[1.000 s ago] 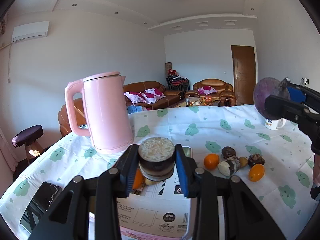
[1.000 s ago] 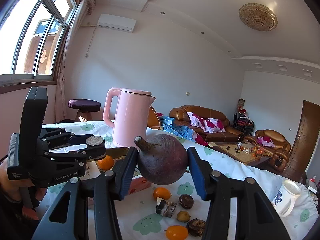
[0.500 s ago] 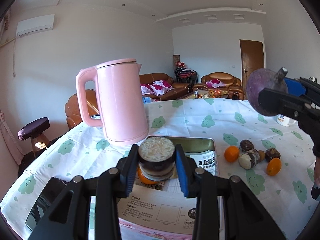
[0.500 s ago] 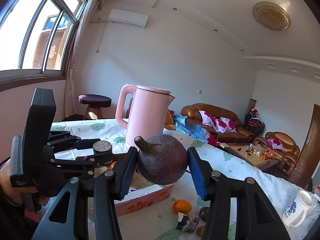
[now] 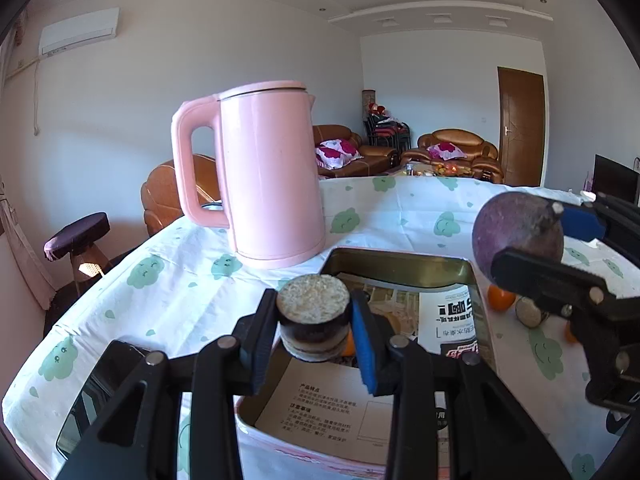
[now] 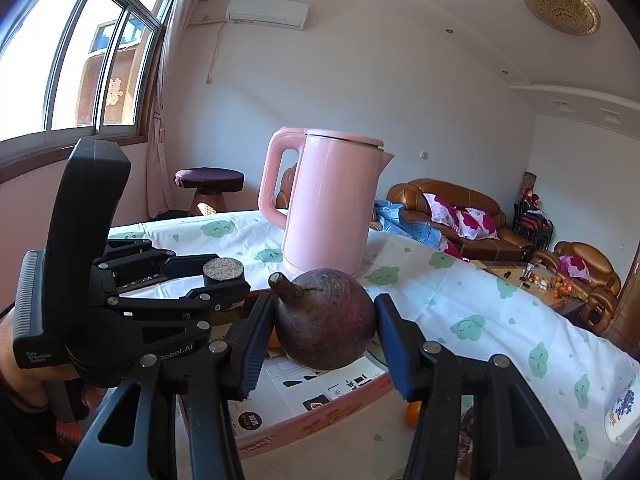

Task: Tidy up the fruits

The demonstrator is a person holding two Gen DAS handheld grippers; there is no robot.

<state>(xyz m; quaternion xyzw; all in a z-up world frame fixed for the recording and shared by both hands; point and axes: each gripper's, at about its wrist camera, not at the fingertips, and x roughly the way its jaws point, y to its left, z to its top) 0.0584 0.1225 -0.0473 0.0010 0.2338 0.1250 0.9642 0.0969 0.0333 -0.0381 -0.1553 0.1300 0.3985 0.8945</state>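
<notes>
Fruits: a short dark cylindrical piece with a pale cut top (image 5: pixel 314 316) is clamped between the pads of the left tool (image 5: pixel 316 330). A round purple fruit with a stub stem (image 6: pixel 324 318) is gripped by the right tool (image 6: pixel 324 338). Both are held above an open pink-sided tin box (image 5: pixel 404 268) lined with printed leaflets, directly under and ahead of the fingers. Beyond the box stands a pink kettle (image 5: pixel 268 184) on the cloud-print worktop (image 5: pixel 168 292). An orange fruit (image 5: pixel 500 298) lies right of the box.
</notes>
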